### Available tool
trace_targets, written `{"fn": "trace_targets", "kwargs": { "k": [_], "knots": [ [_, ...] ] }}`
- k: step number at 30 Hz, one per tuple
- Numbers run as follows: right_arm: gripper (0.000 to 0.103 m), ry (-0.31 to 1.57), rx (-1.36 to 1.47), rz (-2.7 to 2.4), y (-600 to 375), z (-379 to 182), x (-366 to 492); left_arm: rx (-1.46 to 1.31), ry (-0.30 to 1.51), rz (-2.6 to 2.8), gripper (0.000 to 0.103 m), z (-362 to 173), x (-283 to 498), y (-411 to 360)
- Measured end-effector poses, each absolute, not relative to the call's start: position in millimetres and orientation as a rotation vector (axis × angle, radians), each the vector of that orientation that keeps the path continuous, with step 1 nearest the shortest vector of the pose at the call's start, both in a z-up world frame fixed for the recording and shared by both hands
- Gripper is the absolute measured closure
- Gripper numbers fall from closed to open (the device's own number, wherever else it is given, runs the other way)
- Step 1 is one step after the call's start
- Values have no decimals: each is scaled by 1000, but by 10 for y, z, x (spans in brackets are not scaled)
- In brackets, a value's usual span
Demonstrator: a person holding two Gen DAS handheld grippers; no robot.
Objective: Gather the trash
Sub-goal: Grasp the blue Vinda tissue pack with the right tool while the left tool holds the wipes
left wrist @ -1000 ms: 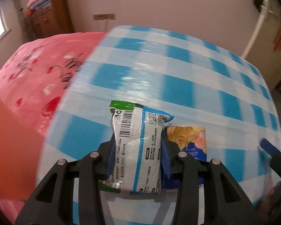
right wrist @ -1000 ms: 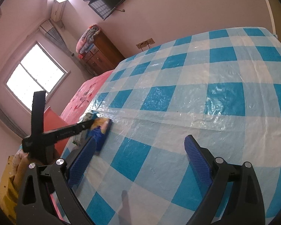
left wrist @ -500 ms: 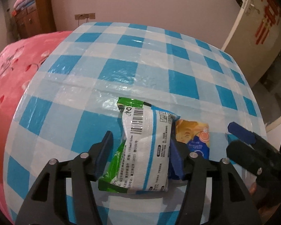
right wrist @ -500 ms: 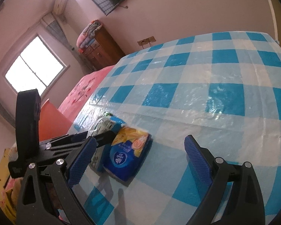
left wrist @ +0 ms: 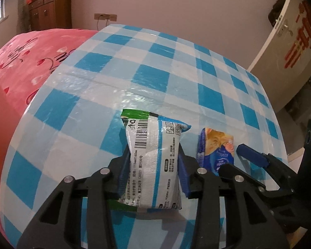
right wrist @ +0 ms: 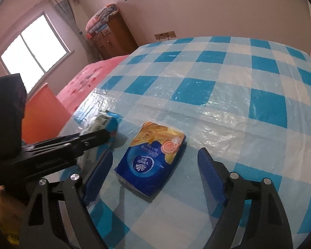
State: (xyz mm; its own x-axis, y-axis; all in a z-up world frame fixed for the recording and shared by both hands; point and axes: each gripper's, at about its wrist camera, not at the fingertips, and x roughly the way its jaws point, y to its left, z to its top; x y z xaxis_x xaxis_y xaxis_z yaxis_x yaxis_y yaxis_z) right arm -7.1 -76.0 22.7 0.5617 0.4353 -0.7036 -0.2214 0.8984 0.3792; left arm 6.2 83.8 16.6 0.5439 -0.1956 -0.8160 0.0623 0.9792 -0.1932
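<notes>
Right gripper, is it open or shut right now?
Open. The right gripper has its blue pads spread wide around the tissue pack, touching neither side.

Blue-checked tablecloth (left wrist: 176, 78); pink bedspread (left wrist: 31, 58) beside it — wooden cabinet (right wrist: 114, 35), window (right wrist: 35, 45) beyond.

A glossy, crinkled plastic tablecloth (right wrist: 228, 95) is seen; the tissue pack (right wrist: 153, 157) is wrapped in seemingly shiny film.
</notes>
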Motion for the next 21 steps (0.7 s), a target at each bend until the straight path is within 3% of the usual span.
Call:
{"fn": "trace_targets", "kwargs": {
  "k": [21],
  "knots": [
    [39,911,-46,276,-296,204,-30,-162,927,-109,61,263,-208,1251]
  ]
}}
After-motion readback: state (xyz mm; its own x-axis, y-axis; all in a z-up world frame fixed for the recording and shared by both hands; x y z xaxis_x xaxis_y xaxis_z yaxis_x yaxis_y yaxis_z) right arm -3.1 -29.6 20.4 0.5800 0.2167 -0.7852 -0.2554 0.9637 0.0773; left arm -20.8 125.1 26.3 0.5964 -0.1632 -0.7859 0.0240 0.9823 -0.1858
